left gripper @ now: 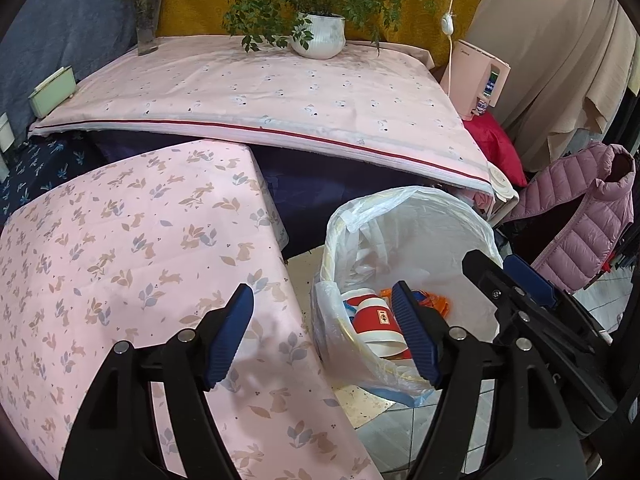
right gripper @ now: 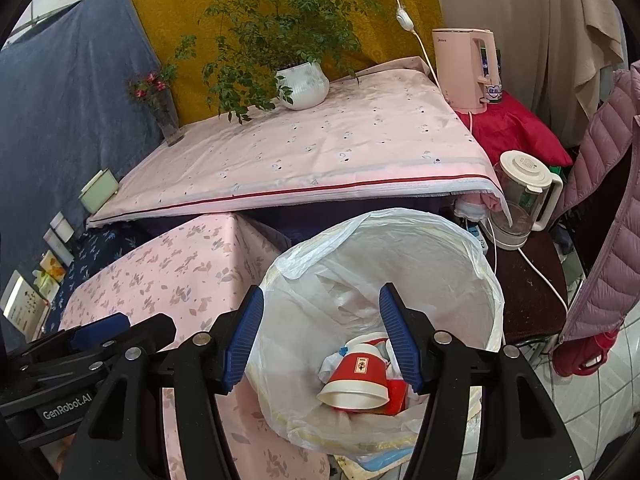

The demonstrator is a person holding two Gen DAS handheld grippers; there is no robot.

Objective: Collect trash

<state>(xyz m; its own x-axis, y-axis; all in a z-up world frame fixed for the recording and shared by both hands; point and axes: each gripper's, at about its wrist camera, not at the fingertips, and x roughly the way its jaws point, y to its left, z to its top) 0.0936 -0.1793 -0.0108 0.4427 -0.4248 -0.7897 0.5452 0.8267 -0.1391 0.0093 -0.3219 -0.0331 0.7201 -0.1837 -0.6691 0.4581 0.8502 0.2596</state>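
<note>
A bin lined with a white plastic bag (left gripper: 416, 236) (right gripper: 400, 256) stands on the floor beside a low surface under a pink rabbit-print cloth (left gripper: 120, 264) (right gripper: 180, 276). Inside lie red and white paper cups (left gripper: 374, 320) (right gripper: 358, 376) and an orange wrapper (left gripper: 434, 300). My left gripper (left gripper: 322, 334) is open and empty, straddling the bin's left rim. My right gripper (right gripper: 322, 340) is open and empty, above the bin's mouth; it also shows in the left wrist view (left gripper: 520, 284). The left gripper shows in the right wrist view (right gripper: 92, 340).
A table with a pink cloth (left gripper: 256, 92) (right gripper: 320, 152) holds a white potted plant (left gripper: 320, 34) (right gripper: 302, 84) and a flower vase (left gripper: 146, 28). A pink kettle (right gripper: 466, 68), a glass jug (right gripper: 524, 196), a red cushion (right gripper: 516, 132) and a pink puffer jacket (left gripper: 580, 216) stand right.
</note>
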